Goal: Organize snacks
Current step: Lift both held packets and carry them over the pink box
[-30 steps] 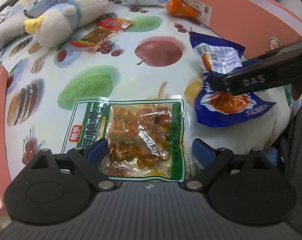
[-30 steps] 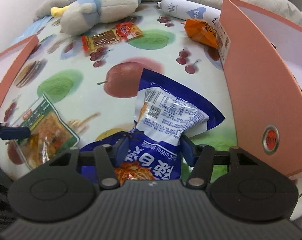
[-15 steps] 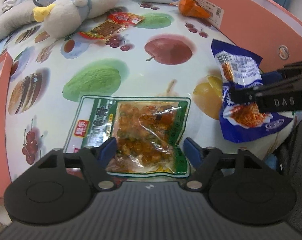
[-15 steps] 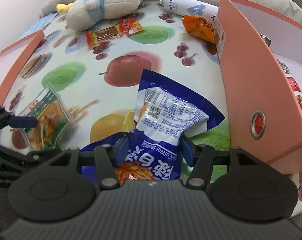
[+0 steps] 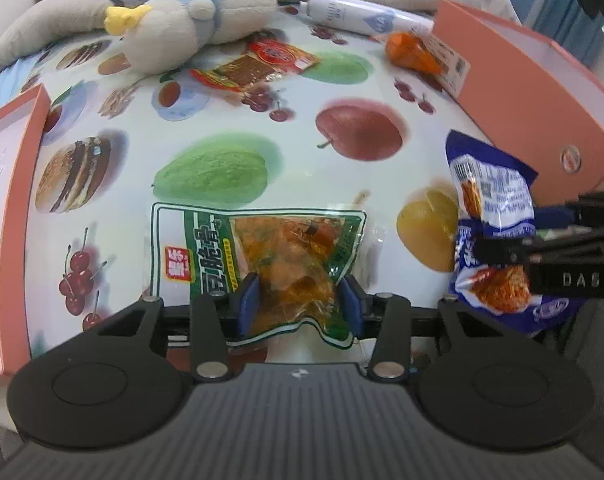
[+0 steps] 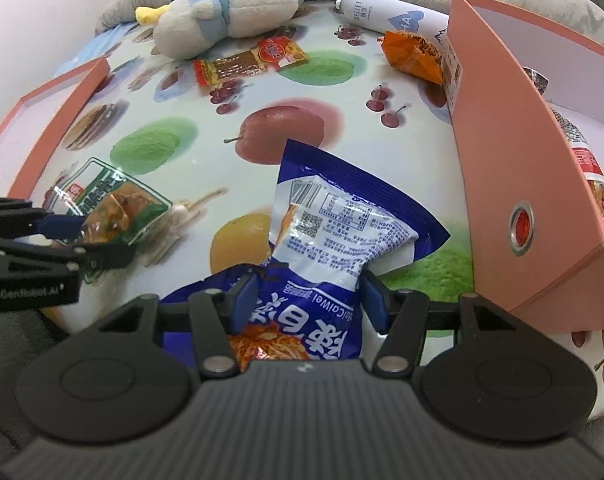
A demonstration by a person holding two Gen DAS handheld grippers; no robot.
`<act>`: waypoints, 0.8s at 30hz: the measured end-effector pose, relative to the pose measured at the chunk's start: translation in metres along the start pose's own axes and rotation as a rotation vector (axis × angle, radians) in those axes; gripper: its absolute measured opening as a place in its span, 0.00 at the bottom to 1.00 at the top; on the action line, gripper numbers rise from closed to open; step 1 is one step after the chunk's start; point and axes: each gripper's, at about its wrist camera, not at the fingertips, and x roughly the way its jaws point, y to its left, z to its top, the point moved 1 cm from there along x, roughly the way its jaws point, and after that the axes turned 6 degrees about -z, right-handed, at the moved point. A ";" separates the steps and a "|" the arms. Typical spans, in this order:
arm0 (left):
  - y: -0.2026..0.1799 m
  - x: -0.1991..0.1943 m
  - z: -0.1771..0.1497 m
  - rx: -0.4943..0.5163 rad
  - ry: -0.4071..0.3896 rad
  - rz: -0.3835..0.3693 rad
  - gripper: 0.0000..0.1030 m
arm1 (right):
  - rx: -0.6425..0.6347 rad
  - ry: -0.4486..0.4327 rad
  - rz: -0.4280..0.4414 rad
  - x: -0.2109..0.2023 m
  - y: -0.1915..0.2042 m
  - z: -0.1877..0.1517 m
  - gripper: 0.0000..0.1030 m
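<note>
My left gripper (image 5: 297,304) is shut on the near end of a green snack pack (image 5: 261,256) with orange pieces, which bulges and lifts between the pads. It also shows in the right wrist view (image 6: 109,204). My right gripper (image 6: 308,300) is shut on a blue snack bag (image 6: 334,232), held next to the salmon box (image 6: 498,152) on the right. The blue bag also shows in the left wrist view (image 5: 494,236). A red jerky pack (image 5: 253,68) and an orange packet (image 5: 410,48) lie farther back.
A plush duck (image 5: 189,24) and a white bottle (image 5: 358,16) lie at the far edge of the fruit-print cloth (image 5: 221,168). A salmon lid (image 5: 9,184) lies at the left. The box holds red snack packs (image 6: 586,168).
My left gripper has closed from wide open onto the green pack, which is now pinched and crumpled. The right gripper keeps its hold on the blue bag, nearly unmoved.
</note>
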 end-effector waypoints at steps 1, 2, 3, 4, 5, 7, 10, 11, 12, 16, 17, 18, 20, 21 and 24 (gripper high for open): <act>0.001 -0.002 0.001 -0.014 -0.006 -0.001 0.47 | -0.001 -0.002 -0.001 -0.002 0.000 0.001 0.57; 0.002 -0.004 0.003 -0.027 -0.013 -0.003 0.47 | -0.001 -0.004 -0.001 -0.003 0.001 0.002 0.57; 0.003 -0.007 0.004 -0.041 -0.019 -0.006 0.47 | 0.000 -0.006 -0.001 -0.005 0.002 0.002 0.57; 0.003 -0.010 0.005 -0.054 -0.026 -0.009 0.47 | 0.001 -0.008 0.000 -0.007 0.002 0.004 0.57; 0.003 -0.013 0.008 -0.066 -0.032 -0.012 0.47 | 0.003 -0.011 0.001 -0.009 0.002 0.005 0.57; 0.001 -0.020 0.012 -0.084 -0.045 -0.017 0.47 | 0.006 -0.017 0.000 -0.013 0.002 0.008 0.57; -0.001 -0.033 0.020 -0.101 -0.072 -0.024 0.47 | 0.002 -0.031 -0.001 -0.022 0.002 0.014 0.57; -0.002 -0.037 0.023 -0.108 -0.081 -0.025 0.47 | 0.001 -0.036 0.000 -0.025 0.001 0.016 0.57; -0.003 -0.041 0.026 -0.113 -0.089 -0.029 0.47 | 0.002 -0.043 0.000 -0.030 0.001 0.019 0.57; -0.007 -0.058 0.042 -0.136 -0.128 -0.046 0.47 | 0.004 -0.080 -0.001 -0.048 -0.001 0.031 0.57; -0.009 -0.062 0.046 -0.137 -0.137 -0.047 0.48 | 0.007 -0.091 -0.002 -0.053 -0.002 0.034 0.57; -0.010 -0.068 0.050 -0.140 -0.149 -0.049 0.48 | 0.009 -0.102 -0.001 -0.058 -0.003 0.037 0.57; -0.012 -0.077 0.060 -0.151 -0.174 -0.053 0.48 | 0.009 -0.129 -0.010 -0.069 -0.005 0.045 0.57; -0.013 -0.081 0.066 -0.151 -0.182 -0.055 0.48 | 0.009 -0.141 -0.016 -0.074 -0.006 0.048 0.57; -0.018 -0.092 0.083 -0.142 -0.210 -0.056 0.48 | 0.015 -0.179 -0.026 -0.090 -0.009 0.059 0.57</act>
